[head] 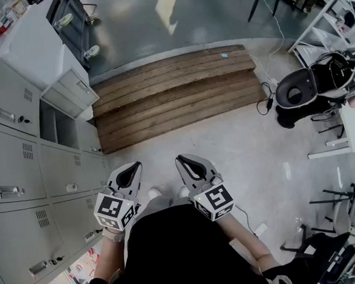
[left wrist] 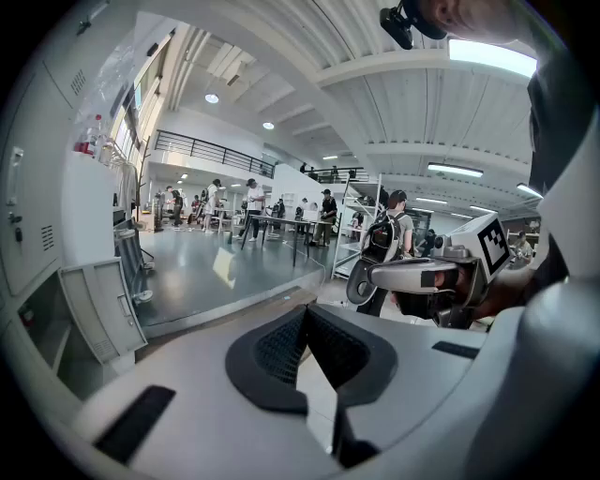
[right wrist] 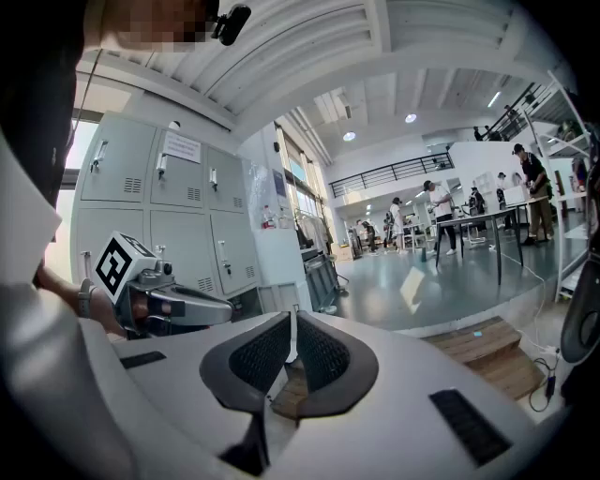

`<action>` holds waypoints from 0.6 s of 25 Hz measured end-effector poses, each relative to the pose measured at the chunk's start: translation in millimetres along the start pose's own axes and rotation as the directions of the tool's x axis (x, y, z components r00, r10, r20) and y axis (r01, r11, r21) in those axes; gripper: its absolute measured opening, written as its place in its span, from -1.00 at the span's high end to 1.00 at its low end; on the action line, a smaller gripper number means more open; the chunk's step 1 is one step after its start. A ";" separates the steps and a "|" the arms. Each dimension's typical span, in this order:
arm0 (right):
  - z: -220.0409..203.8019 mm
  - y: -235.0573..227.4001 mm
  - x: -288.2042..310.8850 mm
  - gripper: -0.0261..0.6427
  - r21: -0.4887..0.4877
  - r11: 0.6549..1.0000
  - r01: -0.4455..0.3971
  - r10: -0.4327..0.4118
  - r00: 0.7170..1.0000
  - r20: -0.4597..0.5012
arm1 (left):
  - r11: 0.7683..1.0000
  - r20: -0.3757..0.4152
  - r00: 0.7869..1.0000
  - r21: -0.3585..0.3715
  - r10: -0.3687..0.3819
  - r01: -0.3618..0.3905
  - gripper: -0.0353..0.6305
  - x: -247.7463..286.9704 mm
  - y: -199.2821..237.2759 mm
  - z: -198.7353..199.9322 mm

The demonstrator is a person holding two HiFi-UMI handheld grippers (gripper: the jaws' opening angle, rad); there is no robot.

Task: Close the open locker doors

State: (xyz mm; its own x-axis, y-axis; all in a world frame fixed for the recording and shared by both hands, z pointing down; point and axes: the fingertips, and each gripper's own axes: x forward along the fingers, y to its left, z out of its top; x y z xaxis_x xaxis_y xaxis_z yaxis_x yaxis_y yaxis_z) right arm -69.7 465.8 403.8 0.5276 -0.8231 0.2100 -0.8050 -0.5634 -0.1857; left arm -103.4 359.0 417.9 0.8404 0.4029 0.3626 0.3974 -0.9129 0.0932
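Observation:
A bank of grey lockers runs along the left of the head view. One locker door hangs open over a dark compartment, and the left gripper view has that door at its left. Doors around it are closed. My left gripper is held close to my body, to the right of the lockers, shut with nothing in it. Beside it my right gripper is also shut and empty. Each gripper view has its own jaws together, left and right, and the other gripper beside them.
A wooden stepped platform lies ahead on the floor. A wheeled cart stands past the lockers. At the right are a black and white seat, a white rack and cables. People stand at tables far off.

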 end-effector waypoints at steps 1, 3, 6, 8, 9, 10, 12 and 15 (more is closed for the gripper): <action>-0.2 -1.7 1.1 0.78 0.005 1.000 0.010 -0.010 1.000 -0.002 | 1.000 0.000 1.000 0.001 -0.005 0.005 0.84 -0.2 1.4 0.7; -0.1 -3.5 5.0 0.78 0.012 1.000 0.022 -0.022 1.000 -0.007 | 1.000 -0.001 1.000 0.003 -0.011 0.011 0.84 -1.0 5.7 1.7; 2.2 2.6 17.0 0.78 0.012 1.000 0.017 -0.017 1.000 -0.012 | 1.000 0.000 1.000 -0.003 -0.013 0.013 0.84 -3.8 17.0 0.5; 3.0 11.7 28.2 0.78 0.002 1.000 0.004 -0.004 1.000 -0.018 | 1.000 0.002 1.000 -0.015 -0.013 0.013 0.84 -7.4 26.6 -2.6; 2.5 16.6 34.3 0.78 -0.002 1.000 -0.003 0.003 1.000 -0.023 | 1.000 0.004 1.000 -0.021 -0.012 0.012 0.84 -9.8 31.7 -4.8; 1.7 21.3 40.5 0.78 -0.005 1.000 -0.010 0.010 0.999 -0.030 | 1.000 0.005 1.000 -0.027 -0.010 0.010 0.84 -12.3 36.9 -6.9; -0.3 29.1 53.7 0.78 -0.004 1.000 -0.024 0.023 0.999 -0.046 | 0.999 0.012 1.000 -0.039 -0.004 0.005 0.84 -17.5 48.3 -10.3; -0.2 38.3 76.0 0.78 0.006 1.000 -0.029 0.030 0.997 -0.065 | 0.998 0.023 1.000 -0.058 0.009 -0.008 0.84 -26.2 69.3 -13.6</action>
State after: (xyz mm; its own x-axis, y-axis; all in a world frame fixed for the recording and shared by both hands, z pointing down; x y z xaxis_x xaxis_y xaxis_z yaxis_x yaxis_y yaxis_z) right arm -60.6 381.7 412.9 0.4846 -0.8332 0.2664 -0.8186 -0.5393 -0.1976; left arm -102.9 284.3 427.4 0.8519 0.3962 0.3424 0.3692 -0.9182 0.1437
